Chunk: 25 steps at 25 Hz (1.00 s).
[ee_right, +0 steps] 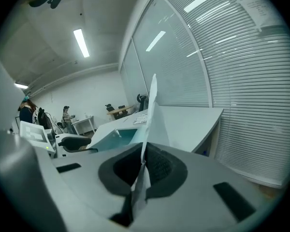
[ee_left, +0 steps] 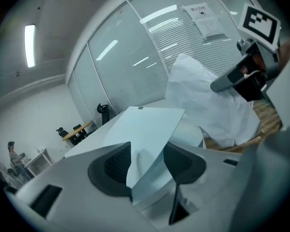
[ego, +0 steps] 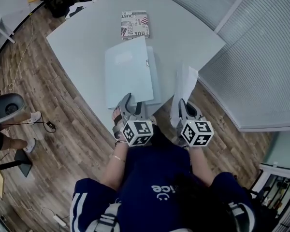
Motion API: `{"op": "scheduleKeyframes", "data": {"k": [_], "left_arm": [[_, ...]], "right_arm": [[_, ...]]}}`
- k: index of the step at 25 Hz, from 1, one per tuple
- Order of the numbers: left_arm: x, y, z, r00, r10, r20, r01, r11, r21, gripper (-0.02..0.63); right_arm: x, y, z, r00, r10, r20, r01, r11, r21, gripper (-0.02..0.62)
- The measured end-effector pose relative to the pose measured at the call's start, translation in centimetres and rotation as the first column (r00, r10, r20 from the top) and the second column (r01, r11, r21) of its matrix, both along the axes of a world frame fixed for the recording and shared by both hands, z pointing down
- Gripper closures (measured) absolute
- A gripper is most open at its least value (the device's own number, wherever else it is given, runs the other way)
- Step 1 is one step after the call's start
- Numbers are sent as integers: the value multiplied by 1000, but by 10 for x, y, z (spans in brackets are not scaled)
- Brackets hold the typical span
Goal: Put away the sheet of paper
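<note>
A pale blue folder [ego: 128,71] lies at the near edge of the white table [ego: 82,37], its cover [ee_left: 152,127] raised at a slant. My left gripper [ego: 131,102] stands open at the folder's near edge. The cover's edge runs between its pads without being pressed. My right gripper [ego: 183,106], just right of the folder, is shut on the white sheet of paper [ego: 186,83], which stands upright and crumpled above the jaws [ee_right: 152,111]. From the left gripper view the sheet [ee_left: 208,105] and the right gripper [ee_left: 241,79] hang at the right.
A printed booklet [ego: 135,24] lies further back on the table. A glass wall with blinds [ego: 261,66] runs along the right. Wood floor with cables and a grey device [ego: 7,108] is at the left. Desks and people stand far off [ee_right: 67,115].
</note>
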<state>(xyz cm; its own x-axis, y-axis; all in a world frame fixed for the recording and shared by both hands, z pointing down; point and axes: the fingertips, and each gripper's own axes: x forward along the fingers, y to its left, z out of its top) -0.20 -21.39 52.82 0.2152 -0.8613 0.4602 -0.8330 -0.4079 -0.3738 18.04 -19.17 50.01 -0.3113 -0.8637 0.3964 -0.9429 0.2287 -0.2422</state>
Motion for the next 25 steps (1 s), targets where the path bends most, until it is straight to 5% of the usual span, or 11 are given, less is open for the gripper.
{"op": "scheduleKeyframes", "data": {"k": [3, 11, 16, 25], "left_arm": [[-1, -4, -7, 993, -9, -117, 7, 1000, -13, 399], [-24, -5, -46, 950, -93, -297, 116, 991, 60, 541], [-70, -4, -73, 826, -203, -526, 275, 960, 61, 566], [-145, 11, -74, 696, -383, -607, 504, 863, 34, 589]], "right_arm": [[-3, -5, 3, 1000, -15, 3, 15, 1000, -7, 588], [-3, -20, 2, 999, -39, -16, 39, 999, -1, 588], [-7, -31, -11, 998, -58, -40, 59, 998, 23, 588], [-46, -53, -56, 980, -196, 20, 196, 980, 36, 588]]}}
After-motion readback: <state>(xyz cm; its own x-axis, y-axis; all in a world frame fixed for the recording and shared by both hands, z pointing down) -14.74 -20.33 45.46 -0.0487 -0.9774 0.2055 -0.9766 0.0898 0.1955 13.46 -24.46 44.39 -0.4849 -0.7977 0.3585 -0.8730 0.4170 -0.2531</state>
